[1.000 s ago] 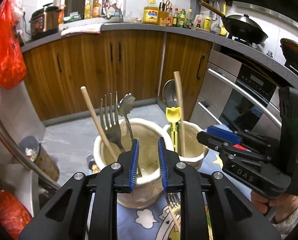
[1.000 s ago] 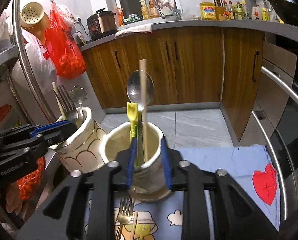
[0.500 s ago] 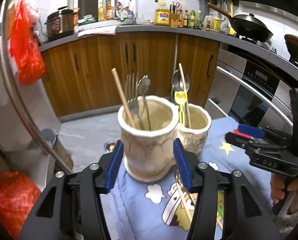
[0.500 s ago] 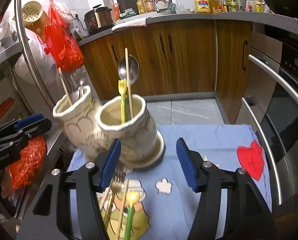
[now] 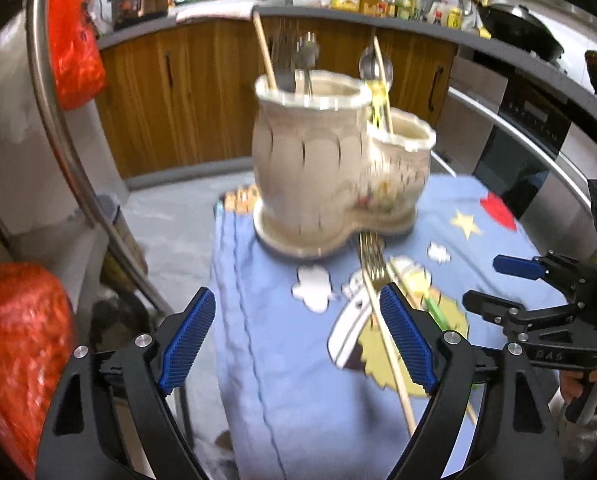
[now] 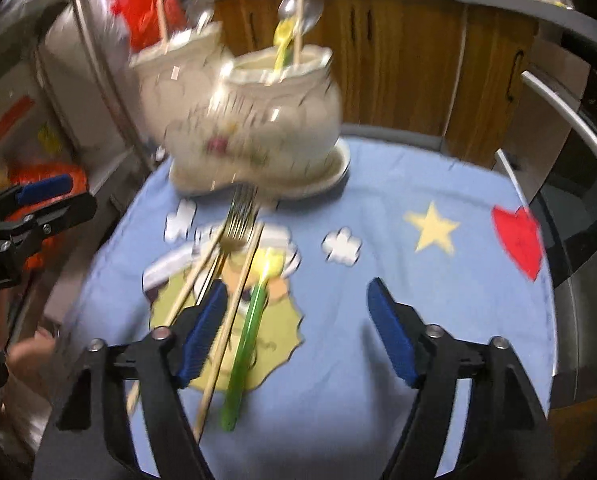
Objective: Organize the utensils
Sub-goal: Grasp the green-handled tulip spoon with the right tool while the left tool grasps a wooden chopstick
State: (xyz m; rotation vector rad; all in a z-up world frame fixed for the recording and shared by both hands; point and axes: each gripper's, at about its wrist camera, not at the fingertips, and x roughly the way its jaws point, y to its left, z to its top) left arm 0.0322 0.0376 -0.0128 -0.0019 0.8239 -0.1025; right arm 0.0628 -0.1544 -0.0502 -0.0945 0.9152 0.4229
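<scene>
A cream double-pot utensil holder [image 5: 330,168] stands at the far end of a blue cartoon cloth [image 5: 298,360]. It holds forks, a spoon, chopsticks and a yellow utensil; it also shows in the right wrist view [image 6: 258,128]. On the cloth in front of it lie a metal fork [image 6: 236,220], two wooden chopsticks [image 6: 226,320] and a green-handled yellow utensil [image 6: 250,328]. My left gripper [image 5: 298,340] is open and empty, pulled back from the holder. My right gripper [image 6: 298,328] is open and empty, its left finger over the chopsticks.
The cloth covers a small table whose left edge [image 5: 222,320] drops to the floor. A red bag [image 5: 18,352] sits low on the left. Wooden cabinets [image 5: 170,92] and an oven [image 5: 530,140] stand behind. A metal rail [image 5: 66,128] runs on the left.
Both grippers have pulled back from the holder and opened wide. The holder now stands farther away, and the loose utensils on the cloth have come into view.
</scene>
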